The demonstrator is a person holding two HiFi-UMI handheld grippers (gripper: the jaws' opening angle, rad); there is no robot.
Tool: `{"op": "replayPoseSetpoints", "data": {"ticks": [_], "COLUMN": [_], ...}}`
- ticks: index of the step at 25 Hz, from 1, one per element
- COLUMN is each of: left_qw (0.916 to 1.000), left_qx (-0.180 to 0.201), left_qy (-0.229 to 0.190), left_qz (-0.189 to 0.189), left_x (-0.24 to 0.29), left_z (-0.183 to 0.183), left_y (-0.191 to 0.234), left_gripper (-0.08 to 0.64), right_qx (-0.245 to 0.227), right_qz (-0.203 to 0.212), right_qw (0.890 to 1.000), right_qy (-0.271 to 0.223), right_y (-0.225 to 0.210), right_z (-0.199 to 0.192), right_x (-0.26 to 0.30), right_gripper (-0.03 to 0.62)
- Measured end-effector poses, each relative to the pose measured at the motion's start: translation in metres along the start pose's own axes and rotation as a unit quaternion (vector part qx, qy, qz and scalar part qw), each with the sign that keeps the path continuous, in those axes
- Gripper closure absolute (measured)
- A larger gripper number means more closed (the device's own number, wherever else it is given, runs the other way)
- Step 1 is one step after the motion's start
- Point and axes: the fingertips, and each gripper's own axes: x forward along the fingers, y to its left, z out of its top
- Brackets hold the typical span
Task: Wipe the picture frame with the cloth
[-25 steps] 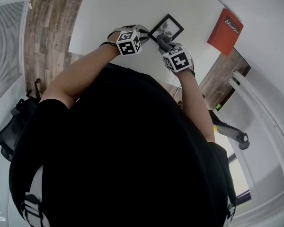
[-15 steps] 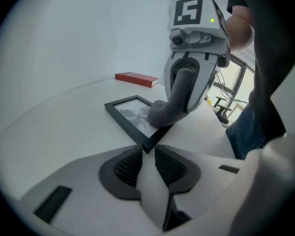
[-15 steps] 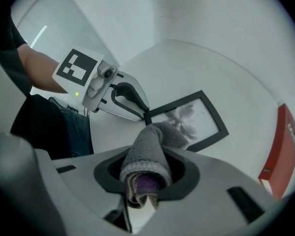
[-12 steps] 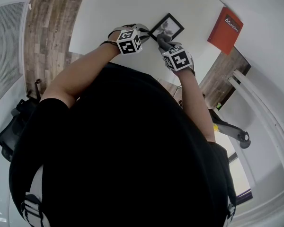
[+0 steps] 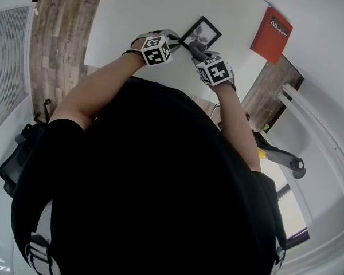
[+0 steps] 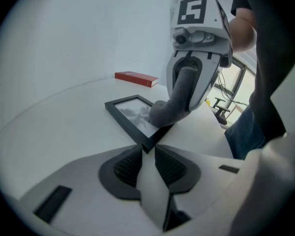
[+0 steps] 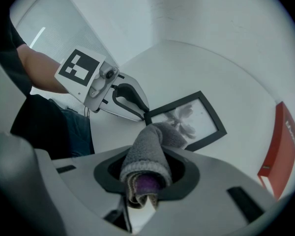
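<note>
A black picture frame (image 6: 129, 113) with a grey flower print lies on a white surface (image 6: 64, 122). My left gripper (image 6: 147, 150) is shut on the frame's near corner. My right gripper (image 7: 148, 168) is shut on a rolled grey cloth (image 7: 152, 146). The cloth's free end rests on the glass by that same corner, where the left gripper's fingers (image 7: 132, 102) pinch the frame (image 7: 196, 119). In the head view both grippers meet at the frame (image 5: 202, 32), the left gripper (image 5: 178, 40) beside the right gripper (image 5: 196, 51).
A flat red box (image 6: 136, 78) lies beyond the frame on the white surface, also seen as the red box (image 5: 272, 30) in the head view. The person's dark shirt (image 5: 155, 182) fills most of that view. Wood-look flooring (image 5: 60, 33) and office chair bases (image 5: 278, 156) lie around.
</note>
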Motion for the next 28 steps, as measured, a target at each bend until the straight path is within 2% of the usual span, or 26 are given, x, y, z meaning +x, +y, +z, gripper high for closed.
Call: {"op": "replayPoseSetpoints", "data": {"ticks": [7,14,16,21,28], "left_qw": [1.0000,0.9977,0.9968,0.9977,0.9967], "left_qx": [-0.007,-0.061,-0.076,-0.068,-0.078], "left_qy": [0.001,0.005,0.011,0.005,-0.012], "left_qz": [-0.006,-0.028,-0.023,-0.004,0.018], "left_x": [0.000,-0.001,-0.004,-0.021,-0.046], "left_z": [0.000,-0.001,-0.002,0.004,0.020], "left_y": [0.000,0.000,0.000,-0.008,-0.014], "left_gripper": [0.474,0.462,0.449,0.449,0.449], "right_qx": [0.000,0.005,0.005,0.007,0.022], "right_qz": [0.000,-0.005,-0.007,-0.015,-0.032], "right_qw": [1.000,1.000,1.000,0.999,0.996], "right_qy": [-0.006,-0.020,-0.026,-0.042,-0.078], "right_y": [0.003,0.002,0.002,0.000,-0.010], "right_z": [0.000,-0.009,-0.012,-0.023,-0.035], "right_x": [-0.010,-0.024,-0.028,-0.042,-0.066], "right_gripper": [0.485,0.485,0.485,0.485,0.485]}}
